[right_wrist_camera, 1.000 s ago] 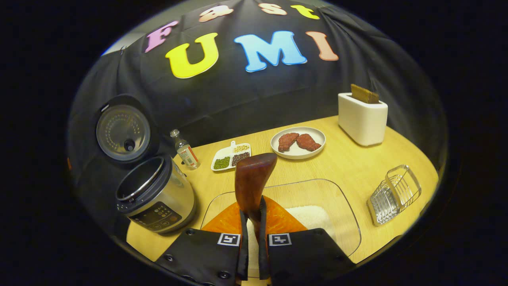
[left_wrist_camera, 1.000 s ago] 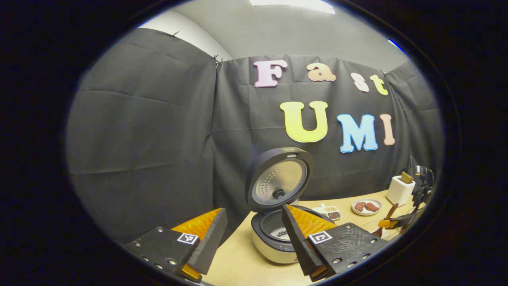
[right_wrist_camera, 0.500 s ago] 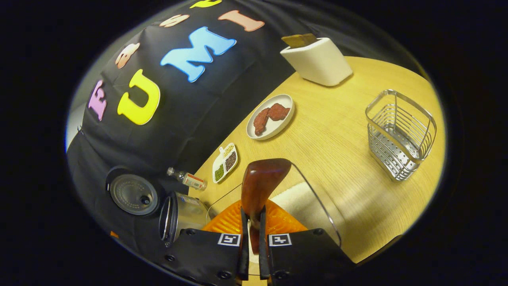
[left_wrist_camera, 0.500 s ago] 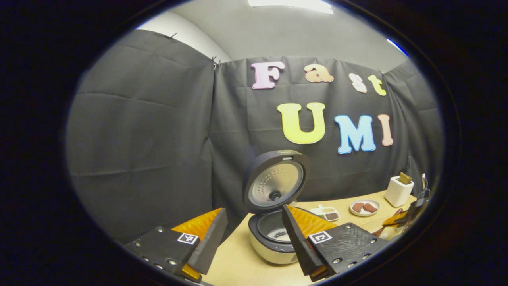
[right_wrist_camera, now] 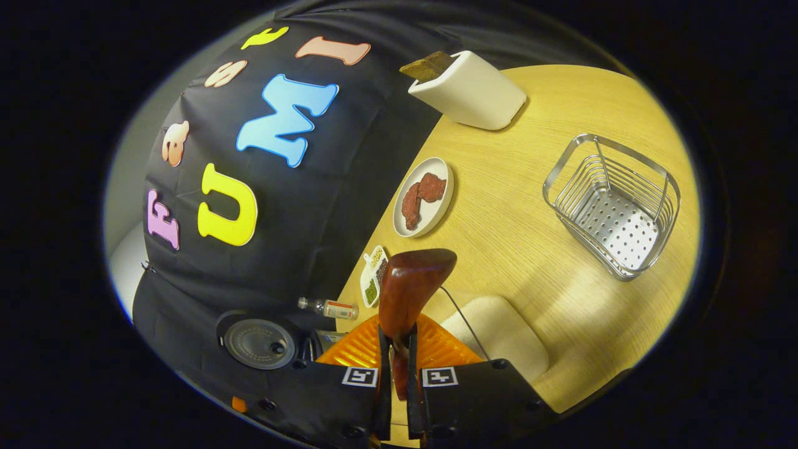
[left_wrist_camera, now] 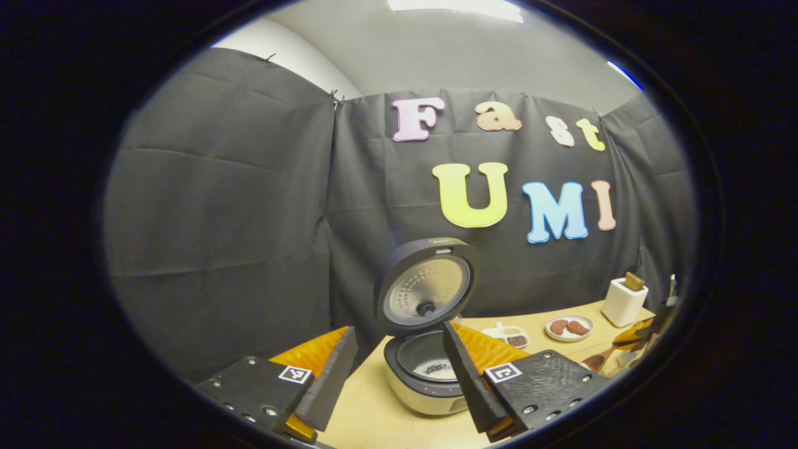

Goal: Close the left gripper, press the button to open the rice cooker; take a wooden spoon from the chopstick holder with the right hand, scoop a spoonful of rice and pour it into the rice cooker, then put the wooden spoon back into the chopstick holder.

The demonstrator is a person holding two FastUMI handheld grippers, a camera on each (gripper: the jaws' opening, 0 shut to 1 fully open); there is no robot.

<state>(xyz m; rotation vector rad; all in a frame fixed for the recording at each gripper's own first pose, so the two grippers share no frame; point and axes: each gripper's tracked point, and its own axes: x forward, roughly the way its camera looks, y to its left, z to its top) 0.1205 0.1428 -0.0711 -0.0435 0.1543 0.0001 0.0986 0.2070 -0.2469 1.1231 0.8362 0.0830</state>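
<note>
The right tongs (right_wrist_camera: 396, 374) are clenched on the handle of the wooden spoon (right_wrist_camera: 408, 293), whose bowl rises straight ahead of them. Over the last second the right gripper view has rolled hard: a second ago the table (right_wrist_camera: 548, 100) lay level, now it tips steeply, with the rice cooker (right_wrist_camera: 262, 343) swung down to the lower left of the tongs and the open lid facing the camera. This reads as a wrist turn with the spoon, most likely the scooping stroke or the tilt that goes with it. The clear tray of rice (right_wrist_camera: 499, 333) lies just beyond and right of the tongs, and the spoon bowl stands over its near edge. Whether the bowl holds any rice cannot be told, since its back faces the camera.

The left tongs (left_wrist_camera: 399, 374) stand released, fingers well apart and holding nothing. Ahead of them, between the fingers, the rice cooker (left_wrist_camera: 430, 374) sits with its lid upright, so the button step is done. Its pot shows something pale at the bottom that was darker a second ago; what it is cannot be made out.

The wire chopstick holder (right_wrist_camera: 614, 206) stands far right of the right tongs, holding nothing visible, and waits for the spoon's return. Pouring and returning appear to remain.
</note>
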